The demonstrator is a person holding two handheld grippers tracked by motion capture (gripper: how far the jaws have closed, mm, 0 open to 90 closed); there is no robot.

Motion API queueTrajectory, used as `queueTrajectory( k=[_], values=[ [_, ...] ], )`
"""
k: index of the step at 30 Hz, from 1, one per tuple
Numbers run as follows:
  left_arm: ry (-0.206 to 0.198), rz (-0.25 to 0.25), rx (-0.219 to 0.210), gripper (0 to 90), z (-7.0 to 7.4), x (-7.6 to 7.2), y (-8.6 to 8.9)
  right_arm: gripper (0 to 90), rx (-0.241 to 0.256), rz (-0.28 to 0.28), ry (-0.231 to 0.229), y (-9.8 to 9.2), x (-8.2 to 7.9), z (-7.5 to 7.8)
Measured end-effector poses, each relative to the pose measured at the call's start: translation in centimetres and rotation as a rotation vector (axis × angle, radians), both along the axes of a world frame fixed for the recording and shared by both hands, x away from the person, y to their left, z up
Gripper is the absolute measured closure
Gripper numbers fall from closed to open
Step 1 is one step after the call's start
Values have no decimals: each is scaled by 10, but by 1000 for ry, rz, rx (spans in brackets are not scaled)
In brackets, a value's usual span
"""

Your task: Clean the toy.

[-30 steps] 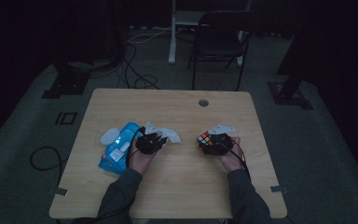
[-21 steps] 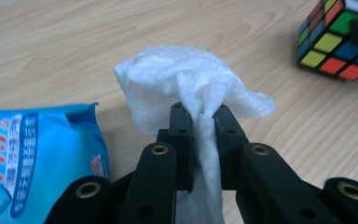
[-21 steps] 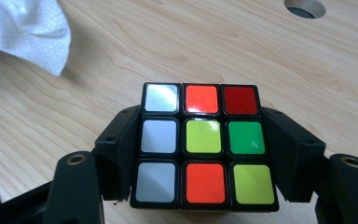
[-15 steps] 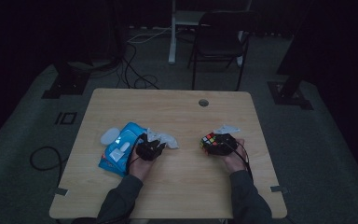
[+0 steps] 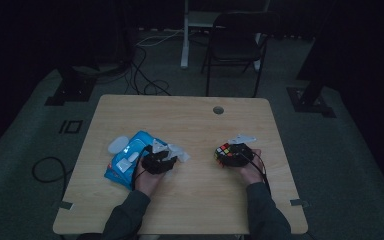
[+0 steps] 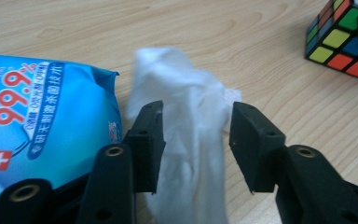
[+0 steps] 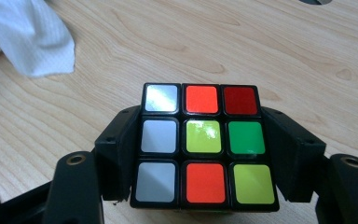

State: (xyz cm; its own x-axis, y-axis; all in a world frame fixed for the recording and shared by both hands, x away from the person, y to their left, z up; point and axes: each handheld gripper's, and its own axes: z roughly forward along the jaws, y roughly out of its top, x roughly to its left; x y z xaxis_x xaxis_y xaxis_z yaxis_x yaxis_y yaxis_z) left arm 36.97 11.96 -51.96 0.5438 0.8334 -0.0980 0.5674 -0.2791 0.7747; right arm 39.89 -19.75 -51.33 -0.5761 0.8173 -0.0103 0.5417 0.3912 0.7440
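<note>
Dim floor and a dark chair (image 5: 235, 45) lie beyond the pale wooden table (image 5: 190, 115) where I sit, my forearms coming in from the near edge. My left gripper (image 6: 193, 140) hangs over the left half of the table with its jaws apart; a crumpled white wipe (image 6: 186, 107) lies between them, and I cannot tell whether either jaw actually touches it. In the left gripper view the wipe runs up from between the jaws and bunches on the wood just beyond them, right beside the blue wipes pack (image 6: 32, 116), which lies flat on the table to the left of my jaws and shows red figures and a small red cross mark. In the high view the pack (image 5: 130, 160) sits by the left hand (image 5: 147, 181), with the wipe (image 5: 176, 151) spread just past the gripper toward the middle of the table. My right gripper (image 7: 200, 154) is clamped on a colour cube (image 7: 204, 144), one jaw pressed to each side face; the face toward the camera shows white, red, yellow and green squares. The cube (image 5: 226, 154) is over the right half of the table, well apart from the pack, and a corner of the wipe (image 7: 23, 37) shows farther off in the right gripper view.
</note>
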Motion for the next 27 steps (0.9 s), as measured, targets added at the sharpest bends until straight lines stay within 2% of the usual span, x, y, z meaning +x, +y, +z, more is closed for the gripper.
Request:
queueTrajectory(
  k=[2, 6, 10, 21, 27],
  values=[
    [-2, 4, -12, 521, 2, -1, 2, 334, 3, 0, 1, 0, 0, 0],
    [-11, 3, -24, 504, 5, -4, 4, 255, 20, -4, -17, -2, -1, 3],
    [-26, 2, -40, 495, 9, -9, 5, 218, 37, -11, -26, -5, -3, 6],
    [-47, 0, -65, 472, 16, -17, 10, 214, 74, -22, -49, -11, -16, 10],
    [-57, -7, -65, 455, 20, -19, 10, 199, 99, -36, -51, -15, -22, 10]
  ],
)
